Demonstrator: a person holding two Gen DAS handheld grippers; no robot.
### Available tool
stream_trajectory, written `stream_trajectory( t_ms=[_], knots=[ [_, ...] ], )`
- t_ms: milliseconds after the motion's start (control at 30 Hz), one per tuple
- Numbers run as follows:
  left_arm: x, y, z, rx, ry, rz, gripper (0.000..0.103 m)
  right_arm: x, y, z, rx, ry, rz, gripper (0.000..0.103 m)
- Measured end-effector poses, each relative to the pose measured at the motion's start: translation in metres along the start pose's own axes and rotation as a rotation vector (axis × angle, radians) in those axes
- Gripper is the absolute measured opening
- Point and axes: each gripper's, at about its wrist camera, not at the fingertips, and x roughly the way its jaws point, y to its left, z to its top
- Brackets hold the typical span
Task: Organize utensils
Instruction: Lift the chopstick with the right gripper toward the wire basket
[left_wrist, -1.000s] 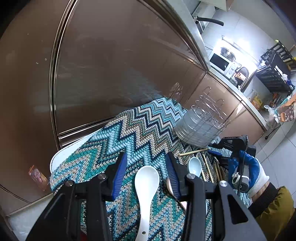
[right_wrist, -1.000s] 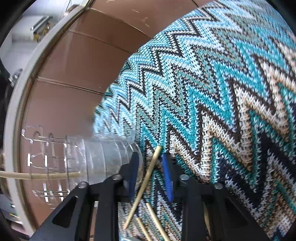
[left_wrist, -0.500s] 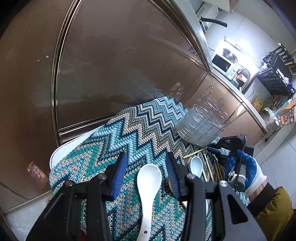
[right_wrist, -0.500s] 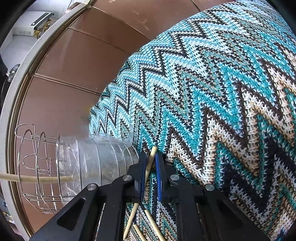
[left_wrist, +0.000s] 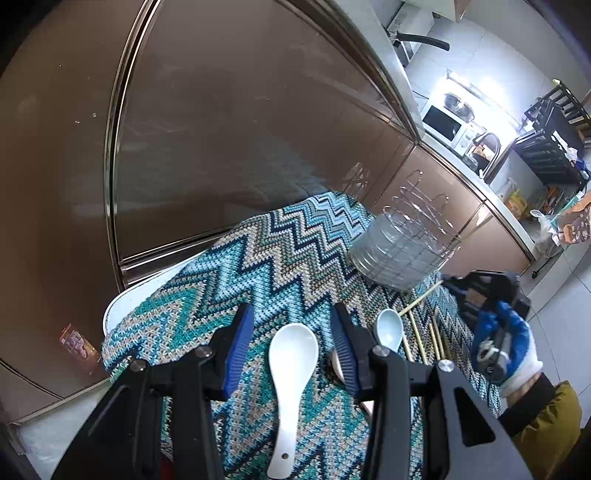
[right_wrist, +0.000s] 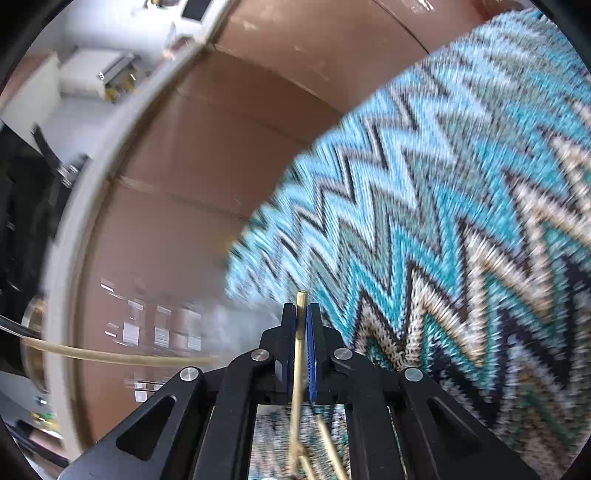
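My left gripper (left_wrist: 291, 326) is open, with a white ceramic spoon (left_wrist: 291, 373) lying on the zigzag cloth (left_wrist: 273, 266) between its fingers. A pale blue spoon (left_wrist: 388, 329) lies to its right, beside several loose chopsticks (left_wrist: 419, 338). My right gripper (right_wrist: 302, 314) is shut on a wooden chopstick (right_wrist: 299, 347) and holds it off the cloth; it also shows in the left wrist view (left_wrist: 452, 282), next to the wire utensil holder (left_wrist: 404, 243). The right wrist view is blurred by motion.
Brown cabinet doors (left_wrist: 221, 129) rise just behind the cloth-covered table. A kitchen counter with a microwave (left_wrist: 445, 123) runs at the far right. More chopsticks (right_wrist: 325, 443) lie under my right gripper.
My right gripper closed on the chopstick and lifted it up off the cloth. My left gripper stayed open around the white spoon, shifting only slightly.
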Motion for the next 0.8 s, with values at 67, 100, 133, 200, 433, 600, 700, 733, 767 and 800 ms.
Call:
stream_trajectory(
  t_ms=[67, 100, 133, 200, 433, 600, 700, 733, 767, 800],
  knots=[
    [-0.004, -0.005, 0.000, 0.011, -0.008, -0.005, 0.041, -0.022, 0.003, 0.006, -0.005, -0.036, 0.043, 0.005],
    [-0.006, -0.008, 0.000, 0.017, -0.013, -0.007, 0.041, -0.032, 0.005, 0.008, -0.016, -0.047, 0.062, 0.005],
    [-0.007, -0.010, 0.000, 0.020, -0.015, -0.011, 0.041, -0.044, 0.009, 0.010, -0.039, -0.060, 0.072, 0.005],
    [-0.009, -0.014, 0.000, 0.024, -0.019, -0.018, 0.041, -0.069, 0.019, 0.012, -0.088, -0.082, 0.103, 0.006],
    [-0.017, -0.027, 0.001, 0.044, -0.033, -0.033, 0.041, -0.148, 0.075, 0.001, -0.279, -0.121, 0.215, 0.006],
    [-0.018, -0.035, 0.001, 0.058, -0.034, -0.033, 0.041, -0.178, 0.146, -0.007, -0.441, -0.189, 0.313, 0.006],
    [-0.015, -0.035, 0.001, 0.063, -0.029, -0.024, 0.041, -0.181, 0.186, -0.015, -0.570, -0.260, 0.300, 0.006],
    [-0.013, -0.035, 0.001, 0.063, -0.027, -0.020, 0.041, -0.178, 0.197, -0.017, -0.606, -0.281, 0.291, 0.006],
    [-0.012, -0.034, 0.001, 0.063, -0.026, -0.017, 0.041, -0.173, 0.210, -0.020, -0.658, -0.313, 0.267, 0.006],
    [-0.010, -0.033, 0.002, 0.062, -0.024, -0.013, 0.041, -0.173, 0.221, -0.023, -0.716, -0.356, 0.230, 0.006]
  ],
)
